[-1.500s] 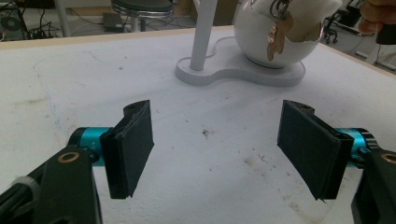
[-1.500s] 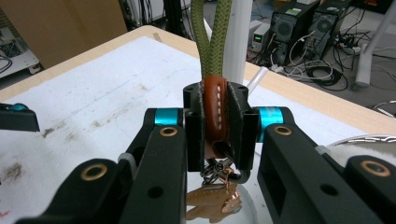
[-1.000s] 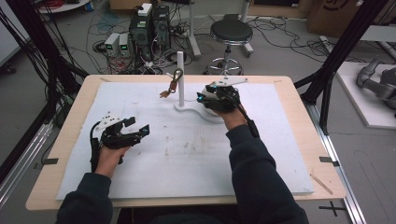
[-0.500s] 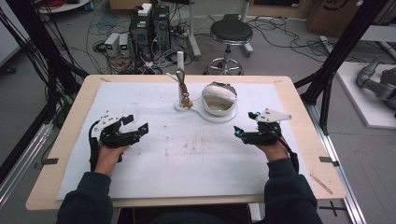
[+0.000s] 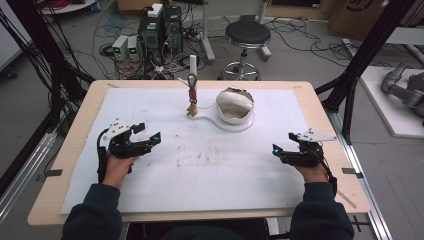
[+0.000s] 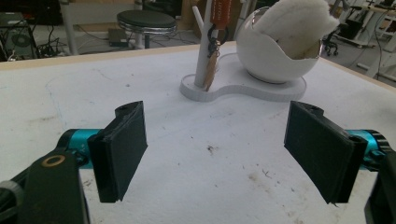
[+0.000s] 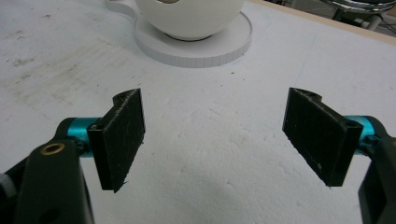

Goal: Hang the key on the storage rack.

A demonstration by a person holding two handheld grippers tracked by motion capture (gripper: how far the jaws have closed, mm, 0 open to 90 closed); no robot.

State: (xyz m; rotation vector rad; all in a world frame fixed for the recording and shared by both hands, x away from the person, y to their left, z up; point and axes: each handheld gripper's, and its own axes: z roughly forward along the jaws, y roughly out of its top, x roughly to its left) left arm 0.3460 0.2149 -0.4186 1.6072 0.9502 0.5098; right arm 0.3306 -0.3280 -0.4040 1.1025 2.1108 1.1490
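A white bowl [image 5: 234, 114] holding a white fluffy cloth [image 5: 236, 100] stands on a flat white base [image 5: 210, 121] at the table's far middle. A white post [image 5: 193, 65] rises from the same base, with a brown key fob [image 5: 192, 96] hanging on it. My left gripper [image 5: 149, 132] rests open at the left, its jaws pointing toward the stand, nothing between them; the left gripper view shows the bowl [image 6: 271, 63], cloth [image 6: 299, 23] and post [image 6: 203, 51] ahead of the left gripper [image 6: 217, 158]. My right gripper [image 5: 283, 143] sits at the right front; its jaws have just been opening and stand wide and empty [image 7: 215, 140], below the bowl [image 7: 187, 16].
A white mat [image 5: 210, 165] covers the wooden table [image 5: 320, 100]. Black frame posts [image 5: 360, 65] stand at both sides. A stool [image 5: 247, 36] and electronics boxes [image 5: 160, 30] with cables are on the floor behind the table.
My right hand has drawn back from the bowl to the right front of the table and sunk toward it. The cloth now lies uncovered in the bowl. The left hand stayed put.
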